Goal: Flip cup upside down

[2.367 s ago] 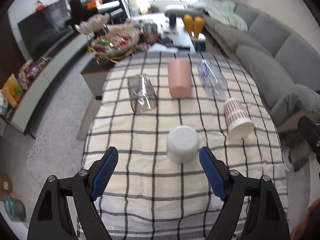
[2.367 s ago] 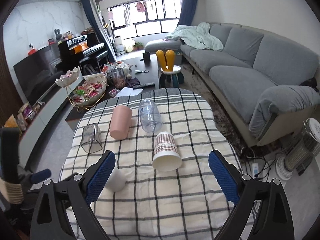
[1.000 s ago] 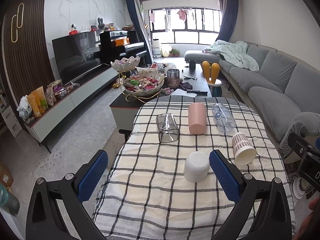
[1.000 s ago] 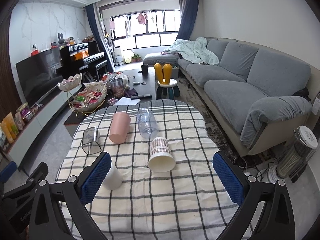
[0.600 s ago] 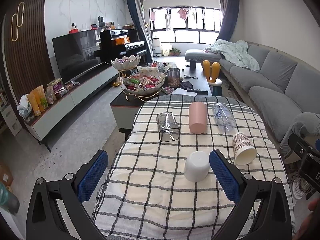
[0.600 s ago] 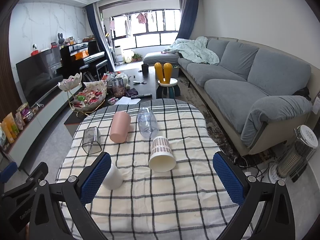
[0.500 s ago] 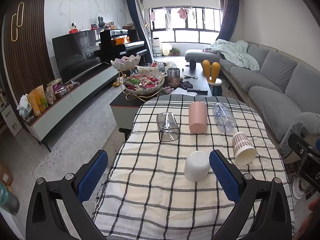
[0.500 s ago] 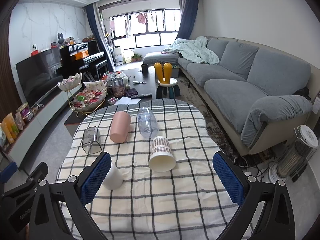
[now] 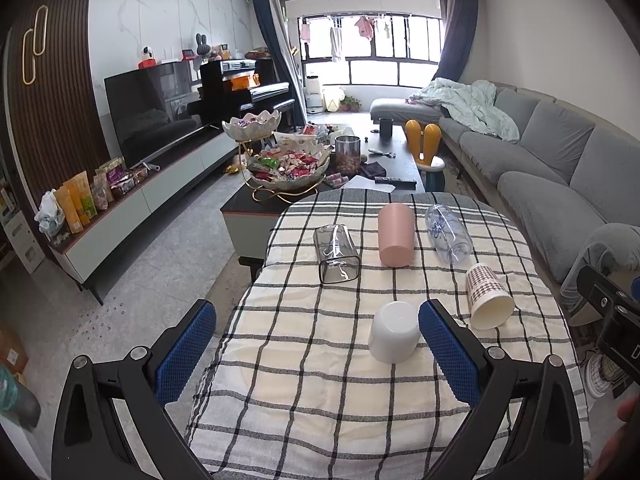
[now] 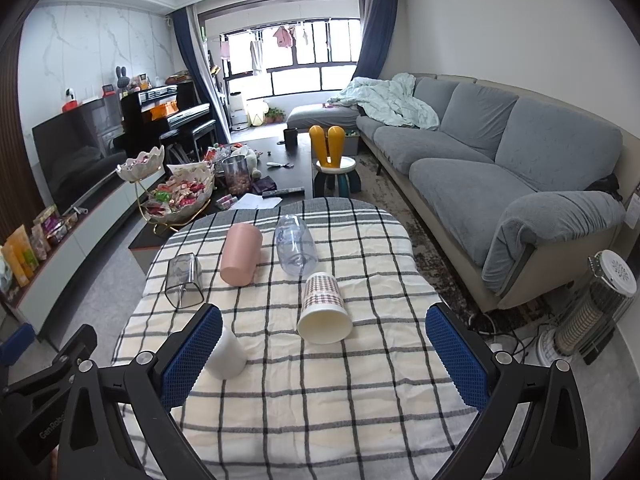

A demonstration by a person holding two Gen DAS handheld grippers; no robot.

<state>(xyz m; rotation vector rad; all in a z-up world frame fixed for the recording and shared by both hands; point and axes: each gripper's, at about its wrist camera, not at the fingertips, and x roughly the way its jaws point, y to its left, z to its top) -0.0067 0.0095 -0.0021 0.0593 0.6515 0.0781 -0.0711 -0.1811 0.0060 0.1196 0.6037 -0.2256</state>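
Note:
A white cup stands upside down on the checked tablecloth, just left of my left gripper's right finger; it also shows in the right wrist view. Lying on their sides are a patterned paper cup, a pink cup, a clear square glass and a clear printed cup. My left gripper is open and empty above the near table. My right gripper is open and empty, held back from the paper cup.
A grey sofa runs along the right. A coffee table with a snack bowl stand stands beyond the table. A TV console is at the left. A heater stands on the floor at the right.
Since 2.4 s ago my left gripper has pulled back and up from the white cup. Over the last second nothing has visibly moved.

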